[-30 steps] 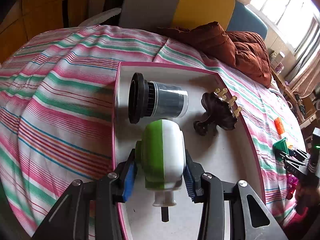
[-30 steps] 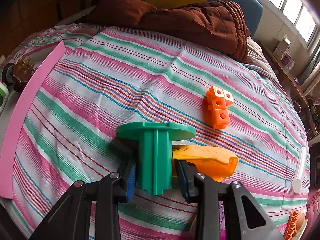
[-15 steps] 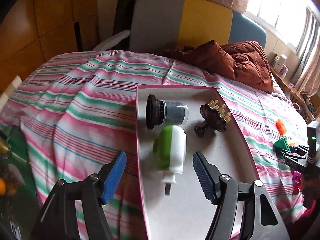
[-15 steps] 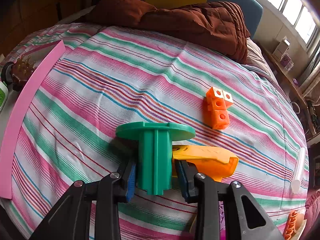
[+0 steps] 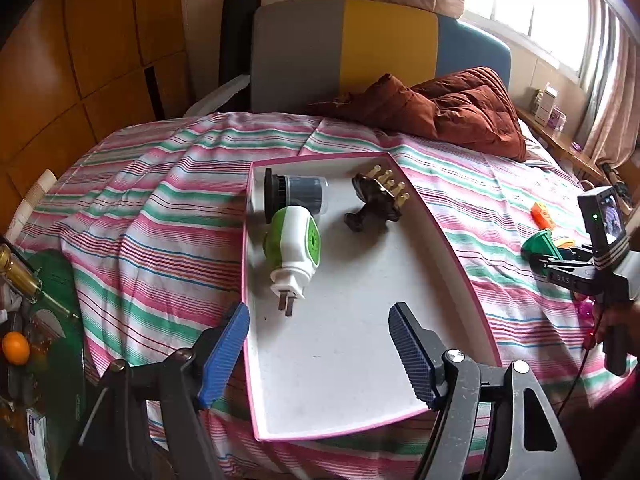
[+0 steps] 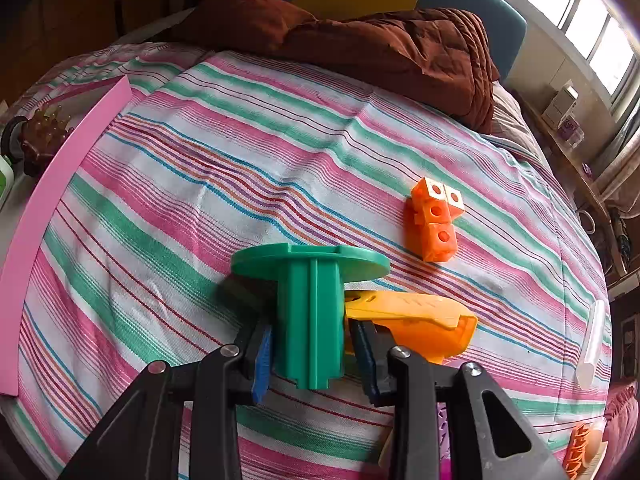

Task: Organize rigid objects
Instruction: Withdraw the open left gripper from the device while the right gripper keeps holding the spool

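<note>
A pink-rimmed white tray (image 5: 452, 248) lies on the striped bed. In it lie a green and white plug-in device (image 5: 294, 242), a dark cylindrical part (image 5: 296, 196) and a brown claw-shaped piece (image 5: 376, 200). My left gripper (image 5: 320, 344) hangs over the tray's near end, its jaws opening with nothing between them. My right gripper (image 6: 316, 356) is shut on a green flanged spool (image 6: 312, 300), with an orange plastic clip (image 6: 416, 320) lying just behind it. The left wrist view shows that gripper (image 5: 540, 256) at the far right, held by a hand.
Orange linked cubes (image 6: 436, 220) lie on the bedspread beyond the spool. A rust-brown quilt (image 6: 380, 44) is bunched at the head of the bed. A white tube (image 6: 592, 344) lies at the right edge. A green side table (image 5: 48, 320) with an orange stands left of the bed.
My left gripper let go of the green and white device and drew back and up from the tray; the device has rolled a little. The right gripper has stayed put.
</note>
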`<state>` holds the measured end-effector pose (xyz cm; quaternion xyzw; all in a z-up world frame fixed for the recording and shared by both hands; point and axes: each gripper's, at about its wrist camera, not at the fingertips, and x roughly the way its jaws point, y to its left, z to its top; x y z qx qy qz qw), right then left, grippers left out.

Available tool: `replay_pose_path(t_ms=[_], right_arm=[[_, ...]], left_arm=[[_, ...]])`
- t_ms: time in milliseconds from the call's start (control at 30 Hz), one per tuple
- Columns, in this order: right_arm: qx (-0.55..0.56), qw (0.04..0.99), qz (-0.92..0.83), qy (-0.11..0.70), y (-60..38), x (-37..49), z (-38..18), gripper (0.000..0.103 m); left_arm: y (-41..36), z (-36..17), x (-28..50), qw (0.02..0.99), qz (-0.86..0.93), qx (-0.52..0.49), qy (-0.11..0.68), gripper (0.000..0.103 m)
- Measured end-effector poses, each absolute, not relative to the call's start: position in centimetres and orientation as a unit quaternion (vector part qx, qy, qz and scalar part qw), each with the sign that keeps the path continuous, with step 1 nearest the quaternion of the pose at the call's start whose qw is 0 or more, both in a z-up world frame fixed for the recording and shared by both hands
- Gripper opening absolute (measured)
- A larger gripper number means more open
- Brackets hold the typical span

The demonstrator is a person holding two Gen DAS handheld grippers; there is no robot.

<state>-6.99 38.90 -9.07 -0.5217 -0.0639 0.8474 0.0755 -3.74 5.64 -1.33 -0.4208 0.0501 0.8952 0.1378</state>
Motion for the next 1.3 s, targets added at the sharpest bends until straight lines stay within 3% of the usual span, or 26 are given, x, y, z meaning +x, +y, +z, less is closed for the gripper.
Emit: replay_pose_path(t_ms=[1100,1300], right_arm=[[-0.517,0.086,0.848,-0.082,38.2,-7.1,-9.1,0.033],[-0.531,0.096,0.841,-0.037,38.4,-7.1,-8.5,0.032]], left_arm=[[6.3,-1.7,-2.6,0.149,0.891,-0.425,0.064,0.074],[5.4,-1.8,-2.6,0.147,0.893,-0.422,0.057,0.074]])
